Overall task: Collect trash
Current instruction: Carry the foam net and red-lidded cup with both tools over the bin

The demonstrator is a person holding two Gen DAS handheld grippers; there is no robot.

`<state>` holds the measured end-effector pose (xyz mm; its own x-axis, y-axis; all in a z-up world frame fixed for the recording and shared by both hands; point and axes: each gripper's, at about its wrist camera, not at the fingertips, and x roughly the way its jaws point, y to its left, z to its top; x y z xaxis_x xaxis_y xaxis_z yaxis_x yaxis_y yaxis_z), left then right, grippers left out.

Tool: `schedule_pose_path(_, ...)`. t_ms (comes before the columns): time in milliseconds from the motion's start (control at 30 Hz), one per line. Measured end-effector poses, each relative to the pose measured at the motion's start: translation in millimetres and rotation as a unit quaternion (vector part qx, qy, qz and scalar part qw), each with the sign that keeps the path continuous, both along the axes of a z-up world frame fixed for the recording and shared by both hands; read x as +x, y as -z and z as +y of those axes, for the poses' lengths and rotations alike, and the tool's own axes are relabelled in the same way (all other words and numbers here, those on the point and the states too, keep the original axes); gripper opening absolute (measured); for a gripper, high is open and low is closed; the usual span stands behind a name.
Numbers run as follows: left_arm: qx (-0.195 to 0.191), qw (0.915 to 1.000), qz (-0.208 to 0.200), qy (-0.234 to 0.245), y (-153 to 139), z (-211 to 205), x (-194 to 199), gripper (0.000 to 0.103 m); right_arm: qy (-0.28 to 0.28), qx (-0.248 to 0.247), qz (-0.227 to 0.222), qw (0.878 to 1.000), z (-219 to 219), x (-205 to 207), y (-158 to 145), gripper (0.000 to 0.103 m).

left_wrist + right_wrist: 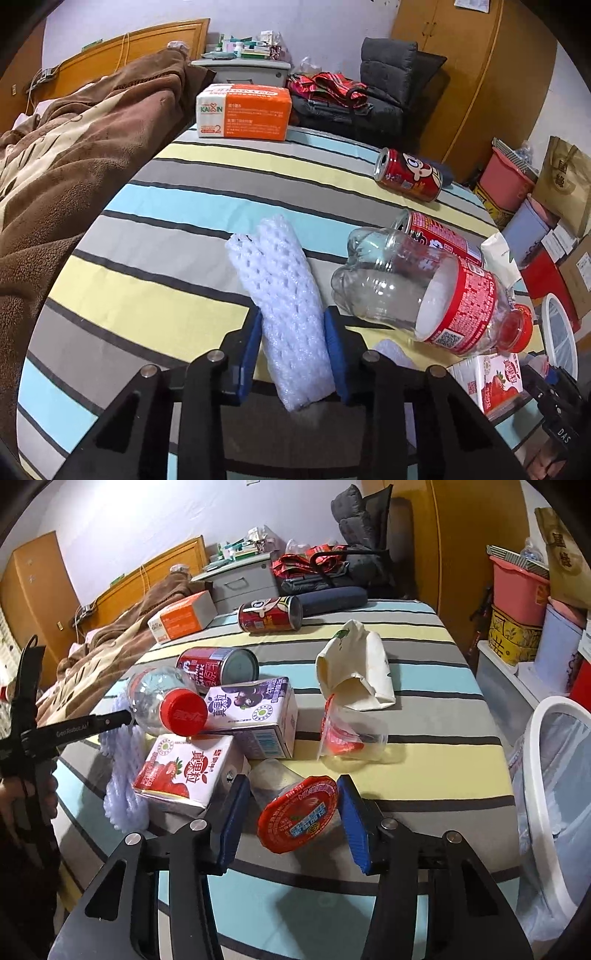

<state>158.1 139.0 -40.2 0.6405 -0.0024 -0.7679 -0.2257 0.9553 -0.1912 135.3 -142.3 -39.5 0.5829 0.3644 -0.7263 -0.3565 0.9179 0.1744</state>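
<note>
Striped bedding (424, 686) in yellow, grey, blue and white covers the bed that carries everything, with a brown blanket (74, 155) heaped along its left edge and a wooden wardrobe (480, 66) behind. Toward the far edge lies an orange and white tissue pack (243, 110), and near the far right corner a red cartoon can (408, 173) rests on its side.

At the near edge, the left gripper (293, 347) has its blue pads pressed against both sides of a white foam net sleeve (284, 295), which lies lengthwise on the bedding and extends away from the jaws. Just right of the sleeve, a clear plastic bottle (417, 291) with a red label and red cap lies on its side, with a second red can (439, 236) behind it.

Seen from the right wrist, the right gripper (293, 812) has its jaws apart, one on each side of a small clear cup with a red foil lid (299, 818); whether the pads touch it cannot be told. To its left sit a strawberry drink carton (181, 771) and a purple grape carton (255, 716), touching each other. A crumpled paper cup (354, 668) and a clear wrapper (347, 734) lie toward the right edge. Beyond that edge stands a white bin (554, 775) lined with a plastic bag.
</note>
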Motion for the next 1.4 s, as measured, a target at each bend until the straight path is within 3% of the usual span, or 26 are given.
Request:
schedule_pose_path(167, -0.007, 1.0000, -0.001, -0.001, -1, 2, -9, 0.035, 0.010, 0.011, -0.010, 1.000, -3, -3, -5, 0.050)
schedule_pose_path(467, 0.003, 0.9989, -0.038, 0.027, -27, -18, -27, 0.035, 0.032, 0.035, -0.037, 0.998, -13, -6, -19, 0.050)
schedule_pose_path(833, 0.014, 0.9932, -0.075, 0.088, -61, -68, -36, 0.035, 0.064, 0.051, -0.073, 0.994, -34, -15, -37, 0.050)
schedule_pose_path(1033, 0.016, 0.9868, -0.089, 0.134, -73, -107, -37, 0.035, 0.091, 0.055, -0.091, 0.990, -56, -21, -47, 0.050)
schedule_pose_path(1400, 0.017, 0.9657, -0.112, 0.234, -91, -191, -29, 0.035, 0.156, 0.048, -0.113, 0.980, -108, -32, -58, 0.050)
